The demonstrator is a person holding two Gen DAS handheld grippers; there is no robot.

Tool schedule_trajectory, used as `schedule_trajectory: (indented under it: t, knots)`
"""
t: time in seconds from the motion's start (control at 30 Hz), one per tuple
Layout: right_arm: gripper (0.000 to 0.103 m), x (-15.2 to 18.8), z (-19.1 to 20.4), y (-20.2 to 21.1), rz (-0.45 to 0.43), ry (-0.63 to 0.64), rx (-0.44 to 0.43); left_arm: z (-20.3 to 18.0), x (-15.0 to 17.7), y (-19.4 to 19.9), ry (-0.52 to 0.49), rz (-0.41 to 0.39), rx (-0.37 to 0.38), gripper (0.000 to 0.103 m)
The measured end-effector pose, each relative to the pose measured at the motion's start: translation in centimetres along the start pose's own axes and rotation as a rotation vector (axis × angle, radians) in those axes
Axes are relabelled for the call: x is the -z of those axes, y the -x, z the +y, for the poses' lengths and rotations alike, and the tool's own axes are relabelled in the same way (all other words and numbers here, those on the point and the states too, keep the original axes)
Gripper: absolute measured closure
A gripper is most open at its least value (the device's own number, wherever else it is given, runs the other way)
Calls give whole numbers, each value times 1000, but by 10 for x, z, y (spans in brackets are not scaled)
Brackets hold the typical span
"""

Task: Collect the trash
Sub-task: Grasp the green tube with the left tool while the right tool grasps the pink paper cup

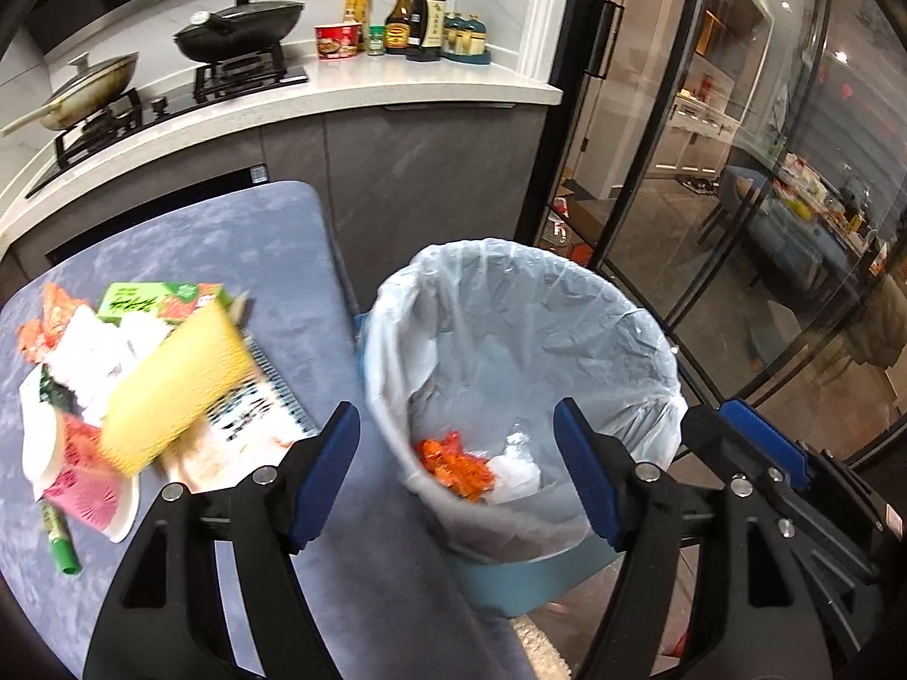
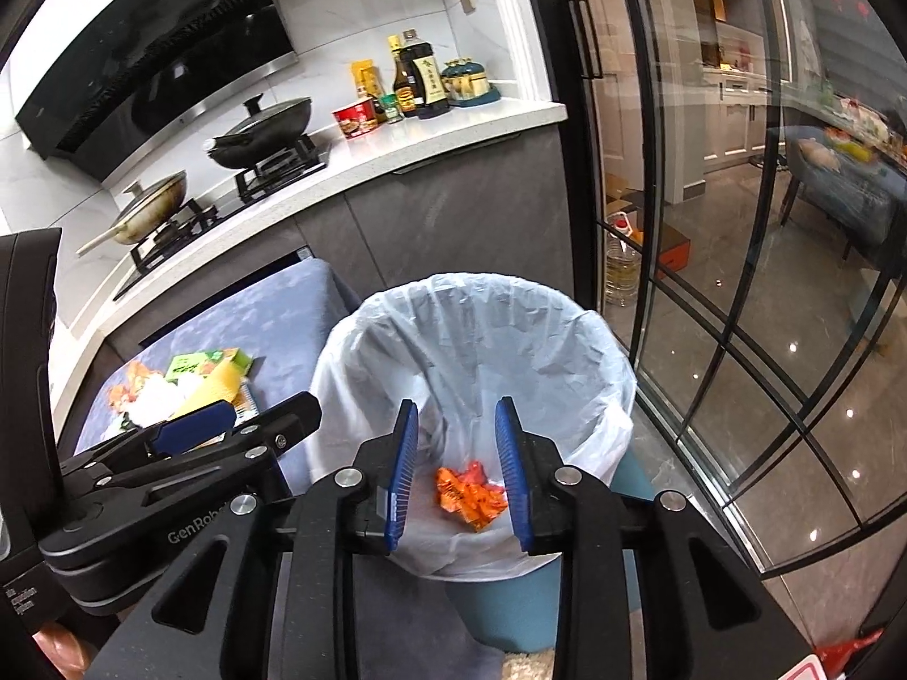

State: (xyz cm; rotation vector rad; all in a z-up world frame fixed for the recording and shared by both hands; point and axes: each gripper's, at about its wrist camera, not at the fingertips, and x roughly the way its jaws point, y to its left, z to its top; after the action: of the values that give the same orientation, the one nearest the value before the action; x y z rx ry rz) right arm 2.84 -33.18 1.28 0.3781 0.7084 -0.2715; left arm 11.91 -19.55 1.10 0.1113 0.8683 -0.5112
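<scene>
A white kitchen counter (image 2: 431,139) curves across the upper left, from nine o'clock toward one o'clock. On its gas hob (image 2: 227,192) sit two lidded pans: a black wok (image 2: 266,133) and, to its lower left, a pale frying pan (image 2: 150,207). A black range hood (image 2: 153,56) hangs above them at eleven o'clock. Toward twelve o'clock stand a red instant noodle cup (image 2: 356,120), a yellow packet (image 2: 365,79), dark sauce bottles (image 2: 419,79) and a green seasoning set (image 2: 469,85). Grey cabinet doors (image 2: 453,209) run beneath the counter. At three o'clock, black-framed glass doors (image 2: 737,283) show a dining room beyond.
</scene>
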Motion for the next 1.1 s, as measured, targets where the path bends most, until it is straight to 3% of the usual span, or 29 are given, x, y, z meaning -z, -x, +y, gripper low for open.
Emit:
schedule_trajectory:
  t: [0.3, 0.87, 1.1]
  knots:
    - [74, 20, 49, 10, 28, 62, -50, 59, 31, 36, 85, -12, -77, 31]
    - [74, 66, 167, -20, 148, 203, -171, 226, 104, 77, 336, 29, -293, 29]
    - [74, 81, 195, -31, 190, 239, -187, 270, 121, 64, 422, 70, -282, 29]
